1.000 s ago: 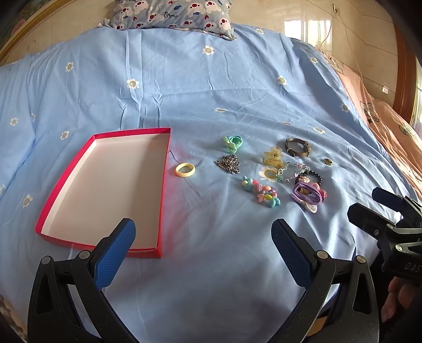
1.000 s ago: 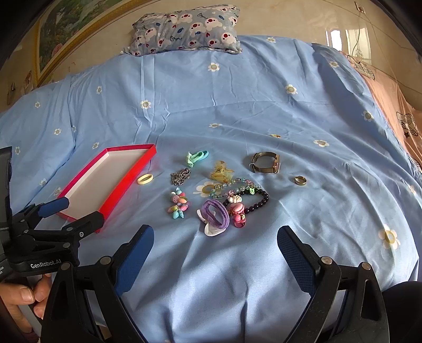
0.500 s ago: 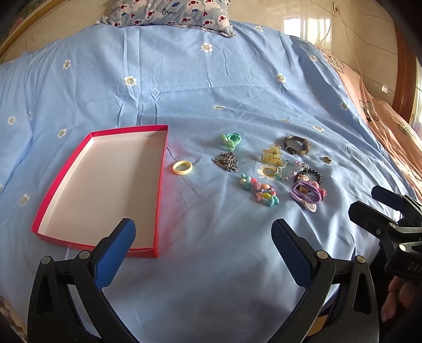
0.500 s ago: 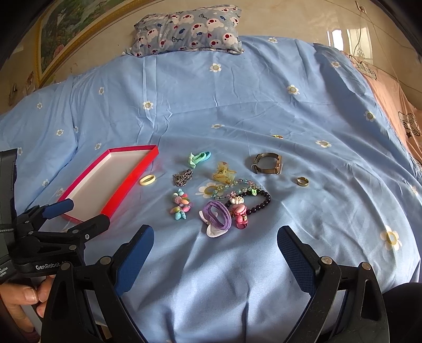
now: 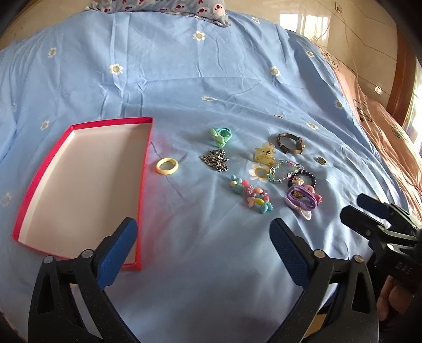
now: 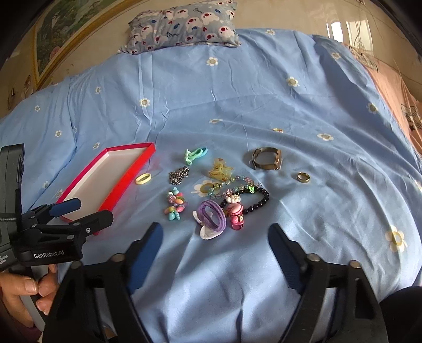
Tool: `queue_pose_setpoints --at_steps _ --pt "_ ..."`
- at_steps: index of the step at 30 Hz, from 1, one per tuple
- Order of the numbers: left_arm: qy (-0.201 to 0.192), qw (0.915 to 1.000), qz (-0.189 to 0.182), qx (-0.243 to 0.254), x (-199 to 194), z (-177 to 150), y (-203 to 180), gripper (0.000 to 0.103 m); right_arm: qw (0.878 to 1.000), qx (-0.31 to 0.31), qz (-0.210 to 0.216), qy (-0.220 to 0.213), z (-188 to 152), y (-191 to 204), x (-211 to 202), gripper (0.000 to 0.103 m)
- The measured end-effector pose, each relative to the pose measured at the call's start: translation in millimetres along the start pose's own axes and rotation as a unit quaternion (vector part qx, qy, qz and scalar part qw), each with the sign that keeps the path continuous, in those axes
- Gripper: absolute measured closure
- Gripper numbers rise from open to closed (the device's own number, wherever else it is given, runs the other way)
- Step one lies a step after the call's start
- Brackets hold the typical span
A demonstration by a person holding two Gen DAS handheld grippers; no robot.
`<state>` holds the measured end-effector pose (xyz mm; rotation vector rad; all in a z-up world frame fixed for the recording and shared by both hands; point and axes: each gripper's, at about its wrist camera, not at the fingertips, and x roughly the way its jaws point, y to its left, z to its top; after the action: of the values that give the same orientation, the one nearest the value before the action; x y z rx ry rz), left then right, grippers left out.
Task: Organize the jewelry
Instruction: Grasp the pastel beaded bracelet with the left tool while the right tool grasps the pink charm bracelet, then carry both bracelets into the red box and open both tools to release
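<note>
Loose jewelry lies in a cluster on the blue bedspread: a yellow ring (image 5: pixel 167 166), a silver chain (image 5: pixel 215 159), a green hair tie (image 5: pixel 221 136), a metal watch band (image 6: pixel 266 158), a gold ring (image 6: pixel 303 176), a pastel bead bracelet (image 5: pixel 250 195) and a purple hair tie (image 6: pixel 212 217). Left of them sits an empty red box (image 5: pixel 79 184) with a white inside. My left gripper (image 5: pixel 202 227) hangs open over bare sheet, near the box's front corner. My right gripper (image 6: pixel 215 230) is open with its jaws closing; nothing is between them, and the purple hair tie lies just beyond the tips.
A patterned pillow (image 6: pixel 184 23) lies at the head of the bed. An orange blanket (image 5: pixel 382 137) runs along the right side. A hand (image 6: pixel 23 290) holds the left gripper's handle at the lower left of the right wrist view.
The right gripper's fingers have drawn closer together. The left wrist view has tipped slightly downward. The jewelry and box have not moved.
</note>
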<state>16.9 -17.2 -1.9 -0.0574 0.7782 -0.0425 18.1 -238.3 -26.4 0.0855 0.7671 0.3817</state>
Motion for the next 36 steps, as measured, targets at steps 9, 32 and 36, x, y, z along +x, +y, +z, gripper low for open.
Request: queue_pose_setpoints --at_steps 9,32,36 --pt "0.024 0.9989 -0.039 0.006 26.2 22.1 -8.4 0.018 0.999 0.007 0.014 0.035 5.6 -8.8 23.6 0.059" --pt "0.111 0.9882 -0.097 0.041 107.6 39.6 -32.6 0.063 0.995 0.027 0.008 0.099 14.4 -33.5 79.8 0.083" --pt "0.113 0.9857 -0.116 0.048 105.8 40.2 -34.3 0.091 0.995 0.03 0.01 0.097 14.6 -34.8 78.4 0.086"
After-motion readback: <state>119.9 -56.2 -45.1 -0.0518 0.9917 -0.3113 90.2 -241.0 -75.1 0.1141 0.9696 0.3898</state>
